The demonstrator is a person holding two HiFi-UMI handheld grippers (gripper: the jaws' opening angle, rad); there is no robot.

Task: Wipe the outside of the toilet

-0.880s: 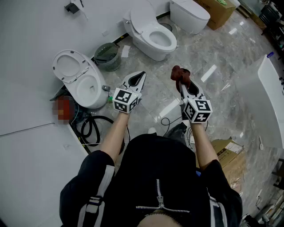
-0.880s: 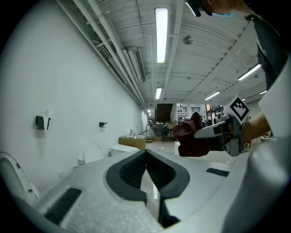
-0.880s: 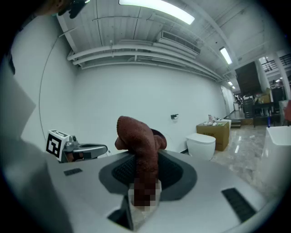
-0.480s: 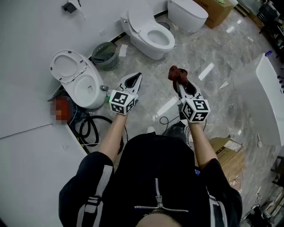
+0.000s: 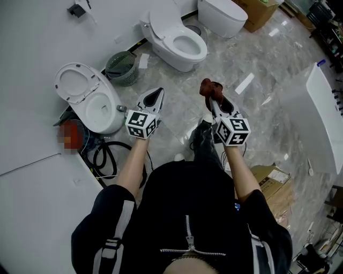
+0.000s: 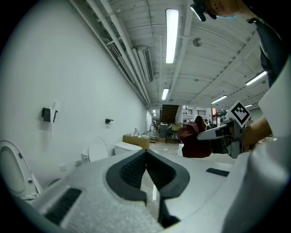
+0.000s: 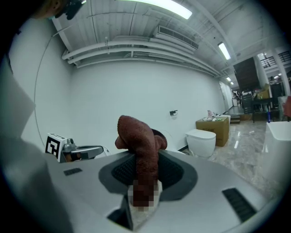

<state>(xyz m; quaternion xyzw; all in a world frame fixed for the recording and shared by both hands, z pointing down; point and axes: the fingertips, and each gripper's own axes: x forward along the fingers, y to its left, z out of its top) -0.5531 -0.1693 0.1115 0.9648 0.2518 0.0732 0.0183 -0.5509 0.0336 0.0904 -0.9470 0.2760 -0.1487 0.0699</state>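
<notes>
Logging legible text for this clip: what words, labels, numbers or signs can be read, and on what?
No readable text anywhere.
Left marker cube, right marker cube: black-and-white square patterns, no letters.
Lower cardboard box, at the head view's lower right: label too small to read.
Upper cardboard box, at the top: green patch, unreadable.

Black zip jacket (image 5: 187, 214), white left gripper (image 5: 157, 92), right gripper (image 5: 211, 99)
</notes>
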